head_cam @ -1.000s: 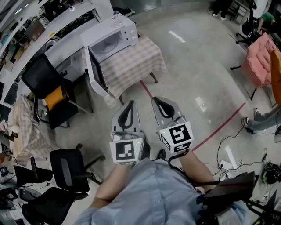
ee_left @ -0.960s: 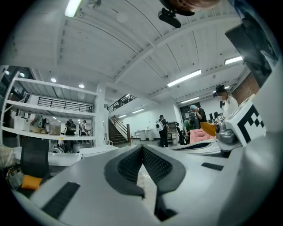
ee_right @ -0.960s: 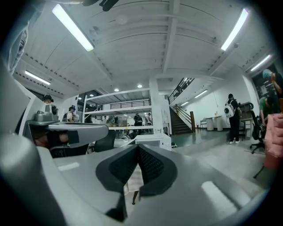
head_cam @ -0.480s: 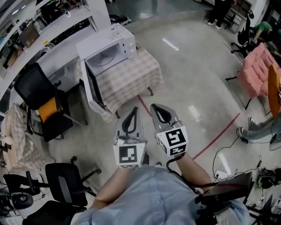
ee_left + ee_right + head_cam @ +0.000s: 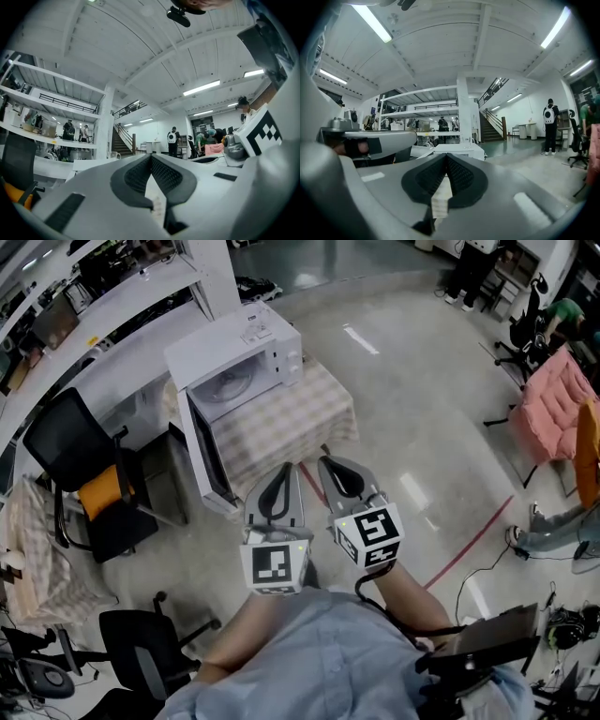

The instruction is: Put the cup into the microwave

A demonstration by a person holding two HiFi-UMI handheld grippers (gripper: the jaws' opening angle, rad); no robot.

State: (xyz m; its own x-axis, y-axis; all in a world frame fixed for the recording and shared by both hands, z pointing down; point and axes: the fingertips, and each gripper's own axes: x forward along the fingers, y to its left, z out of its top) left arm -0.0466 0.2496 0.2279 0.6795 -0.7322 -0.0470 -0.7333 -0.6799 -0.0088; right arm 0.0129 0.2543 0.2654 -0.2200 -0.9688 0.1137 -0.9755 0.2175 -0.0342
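The white microwave (image 5: 239, 357) stands on a table with a checked cloth (image 5: 291, 423), and its door (image 5: 208, 460) hangs wide open toward me. A small clear cup-like thing (image 5: 255, 331) sits on the microwave's top; it also shows in the left gripper view (image 5: 114, 154). My left gripper (image 5: 285, 469) and right gripper (image 5: 324, 463) are held side by side over the floor, pointing level at the table's near edge. Both are shut with nothing between the pads, as the left gripper (image 5: 151, 157) and right gripper (image 5: 446, 157) show in their own views.
A black chair with an orange cushion (image 5: 89, 470) stands left of the open door. More black chairs (image 5: 141, 652) are at the lower left, and a pink seat (image 5: 553, 404) at the right. A red line (image 5: 469, 540) crosses the floor. People (image 5: 551, 124) stand far off.
Both grippers have moved forward together toward the microwave table, which now lies closer below them. Both have stayed shut.
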